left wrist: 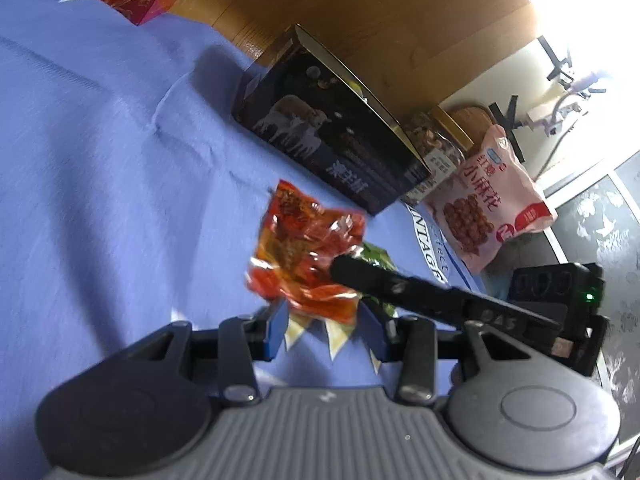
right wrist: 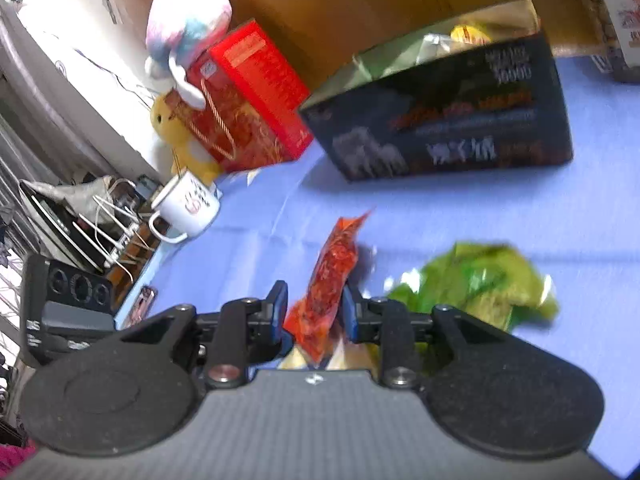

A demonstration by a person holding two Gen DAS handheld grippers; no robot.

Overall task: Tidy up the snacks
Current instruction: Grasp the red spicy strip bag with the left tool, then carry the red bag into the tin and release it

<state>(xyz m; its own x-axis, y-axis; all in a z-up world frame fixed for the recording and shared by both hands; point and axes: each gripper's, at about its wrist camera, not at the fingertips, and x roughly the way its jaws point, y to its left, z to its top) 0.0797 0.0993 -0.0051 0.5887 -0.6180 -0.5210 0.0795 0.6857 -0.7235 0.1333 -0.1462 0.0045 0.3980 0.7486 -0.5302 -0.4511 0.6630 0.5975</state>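
A red snack packet (right wrist: 332, 276) stands on edge between the blue pads of my right gripper (right wrist: 314, 306), which is shut on it and holds it above the blue cloth (right wrist: 560, 216). In the left wrist view the same red packet (left wrist: 304, 248) hangs in front, with a black finger (left wrist: 360, 274) of the right gripper across it. My left gripper (left wrist: 326, 322) is just below the packet's lower edge, pads apart and not pressing on it. A green packet (right wrist: 480, 280) lies on the cloth to the right. Beyond stands an open dark box (right wrist: 460, 120) with packets inside.
A pink snack bag (left wrist: 488, 192) and a jar of nuts (left wrist: 436, 148) stand beside the dark box (left wrist: 328, 136). A red gift box (right wrist: 256, 92), plush toys (right wrist: 188, 28) and a white mug (right wrist: 188, 204) crowd the cloth's left edge. A wooden board rises behind.
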